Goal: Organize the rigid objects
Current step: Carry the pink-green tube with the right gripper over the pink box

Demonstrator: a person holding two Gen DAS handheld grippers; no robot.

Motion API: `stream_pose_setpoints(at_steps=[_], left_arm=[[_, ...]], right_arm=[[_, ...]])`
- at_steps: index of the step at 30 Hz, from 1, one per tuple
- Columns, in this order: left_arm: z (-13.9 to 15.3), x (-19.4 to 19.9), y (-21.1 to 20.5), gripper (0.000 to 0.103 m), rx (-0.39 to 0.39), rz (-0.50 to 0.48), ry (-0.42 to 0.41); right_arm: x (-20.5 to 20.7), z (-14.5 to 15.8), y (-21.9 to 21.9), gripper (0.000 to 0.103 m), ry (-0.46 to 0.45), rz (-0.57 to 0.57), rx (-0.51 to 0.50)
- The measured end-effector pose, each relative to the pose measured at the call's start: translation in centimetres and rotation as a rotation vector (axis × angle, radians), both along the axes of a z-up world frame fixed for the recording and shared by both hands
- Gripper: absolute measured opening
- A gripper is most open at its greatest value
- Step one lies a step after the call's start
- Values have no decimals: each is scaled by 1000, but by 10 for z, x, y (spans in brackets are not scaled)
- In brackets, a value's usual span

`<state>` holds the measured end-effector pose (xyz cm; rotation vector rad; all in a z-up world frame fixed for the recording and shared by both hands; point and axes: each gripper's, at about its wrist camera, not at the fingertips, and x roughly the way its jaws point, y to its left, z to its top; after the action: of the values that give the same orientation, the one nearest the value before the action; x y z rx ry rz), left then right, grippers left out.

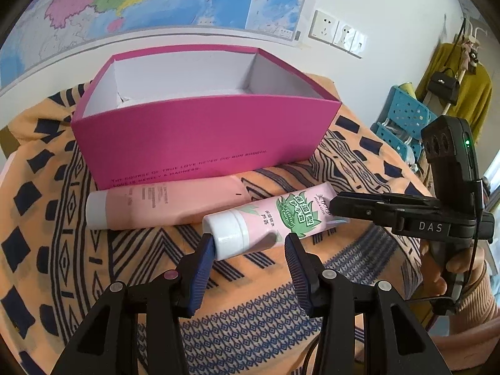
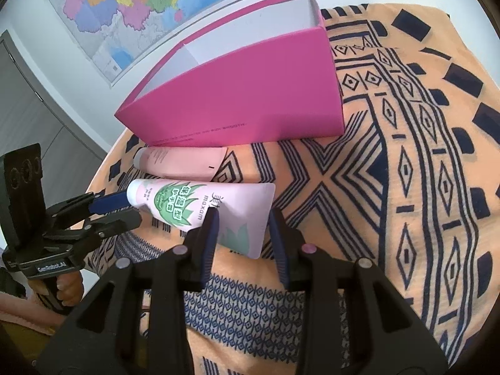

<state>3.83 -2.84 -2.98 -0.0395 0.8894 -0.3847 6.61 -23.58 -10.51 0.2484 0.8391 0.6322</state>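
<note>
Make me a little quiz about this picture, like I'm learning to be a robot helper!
1. True or false: a lid covers the pink box.
2. Which tube lies right next to the box? A) the plain pink tube B) the leaf-print tube C) neither, both are inside the box
3. Fill in the gap: the fingers of the left gripper sit on either side of the leaf-print tube's white ____.

Key: 1 false, the box is open on top. 2 A. 3 cap.
</note>
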Motion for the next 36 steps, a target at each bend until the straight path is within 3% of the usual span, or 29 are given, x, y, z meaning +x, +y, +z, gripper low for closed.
stream_pose_setpoints(at_steps=[36], left_arm=[[43, 16, -12, 48, -19, -18, -146]], right_arm=[[4, 53, -11, 36, -167, -43, -32]])
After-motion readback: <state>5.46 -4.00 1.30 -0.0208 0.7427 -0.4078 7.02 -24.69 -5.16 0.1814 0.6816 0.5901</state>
